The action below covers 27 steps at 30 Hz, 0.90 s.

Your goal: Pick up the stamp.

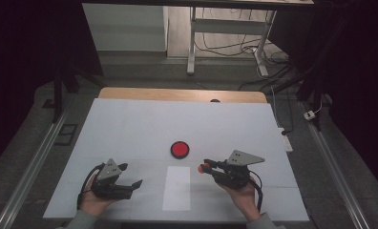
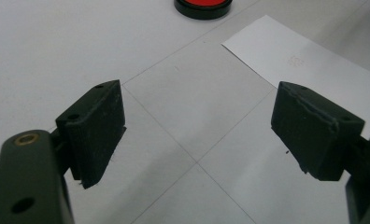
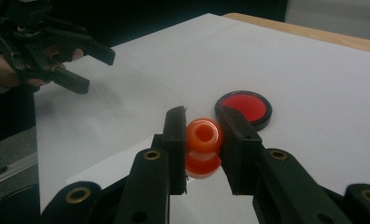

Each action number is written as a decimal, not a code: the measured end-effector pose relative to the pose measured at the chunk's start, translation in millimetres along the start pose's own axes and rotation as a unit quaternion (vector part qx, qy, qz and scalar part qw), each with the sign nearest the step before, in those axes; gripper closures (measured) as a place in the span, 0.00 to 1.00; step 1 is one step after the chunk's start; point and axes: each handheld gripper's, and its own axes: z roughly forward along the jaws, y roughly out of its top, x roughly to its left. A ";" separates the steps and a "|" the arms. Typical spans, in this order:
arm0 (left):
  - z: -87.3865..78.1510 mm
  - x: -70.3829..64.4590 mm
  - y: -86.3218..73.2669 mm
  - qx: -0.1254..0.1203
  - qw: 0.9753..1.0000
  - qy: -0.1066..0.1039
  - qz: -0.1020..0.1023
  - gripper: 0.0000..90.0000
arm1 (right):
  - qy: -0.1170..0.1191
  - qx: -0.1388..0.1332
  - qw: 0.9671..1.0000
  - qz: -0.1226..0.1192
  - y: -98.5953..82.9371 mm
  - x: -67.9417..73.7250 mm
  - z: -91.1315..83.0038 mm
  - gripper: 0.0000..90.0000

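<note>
Orange catches our eye first: a small glossy orange piece (image 3: 203,147), rounded with a hole in its end and a second lobe below, sits pinched between the two black jaws of the right claw (image 3: 203,140), which we close narrowly on it. In the high view that right claw (image 1: 207,167) hovers over the white desk (image 1: 130,129), just to the right of a pale rectangular sheet (image 1: 176,188) and near a red disc with a black rim (image 1: 180,150), which lies a little farther up the desk. From the right gripper view the disc (image 3: 244,108) sits just behind the held piece, apart from it. Our left claw (image 1: 131,177) rests low at the near left of the desk with its jaws spread wide and nothing between them; its own view looks across bare desk toward the corner of the sheet (image 2: 309,70) and the edge of the disc (image 2: 202,5).
</note>
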 end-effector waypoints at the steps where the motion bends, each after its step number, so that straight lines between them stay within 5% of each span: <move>1: 0.1 0.0 0.0 0.000 1.000 0.000 0.000 0.20 | 0.003 0.001 1.000 -0.001 0.1 1.3 1.5 0.80; 27: 0.5 0.5 -0.6 0.002 1.000 0.000 0.001 0.20 | 0.037 0.020 0.999 -0.021 -2.3 22.3 22.2 0.80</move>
